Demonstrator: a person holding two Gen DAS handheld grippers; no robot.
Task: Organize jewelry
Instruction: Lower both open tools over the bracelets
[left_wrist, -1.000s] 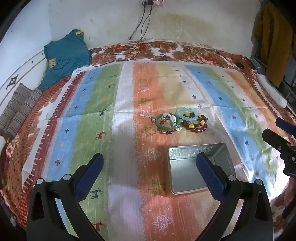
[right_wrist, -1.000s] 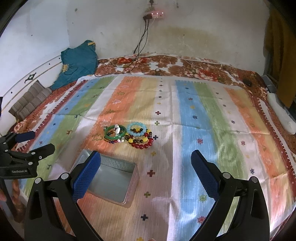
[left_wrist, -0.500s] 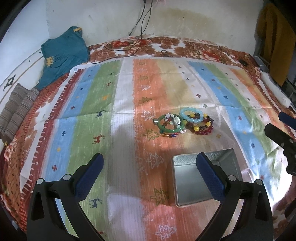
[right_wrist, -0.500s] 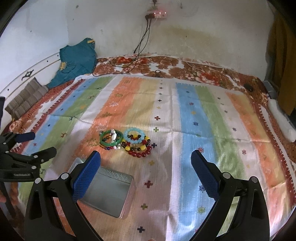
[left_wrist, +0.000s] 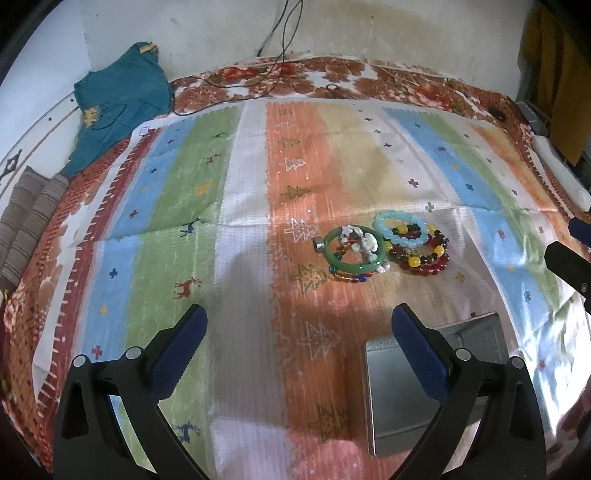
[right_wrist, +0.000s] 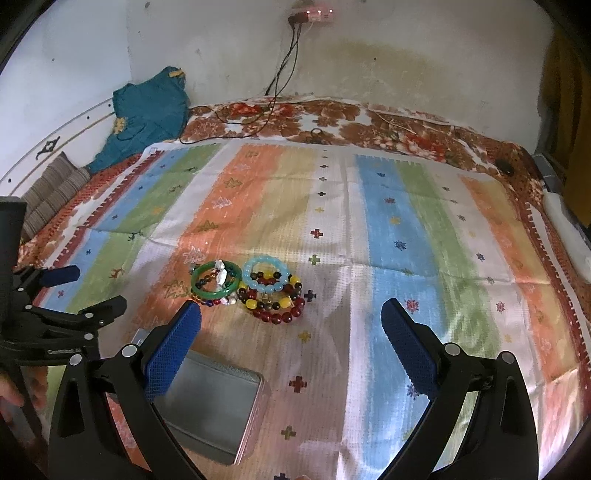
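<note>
Since the earlier frames both my tongs have advanced toward the jewelry, which now sits nearer in each view. Striped cloth (left_wrist: 236, 206) covers the bed. Metal tin (right_wrist: 218, 402) lies near, its mouth bare, just short of the pile. My left tongs (left_wrist: 299, 345) and right tongs (right_wrist: 291, 332) hover released, jaws spread, gripping nothing. Green bangle (left_wrist: 354, 251) lies left, touching the blue bead bracelet (left_wrist: 400, 228) and red bead bracelet (left_wrist: 428, 266) at mid-cloth.

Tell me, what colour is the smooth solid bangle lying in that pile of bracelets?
Green. The bangle shows best in the left wrist view.
</note>
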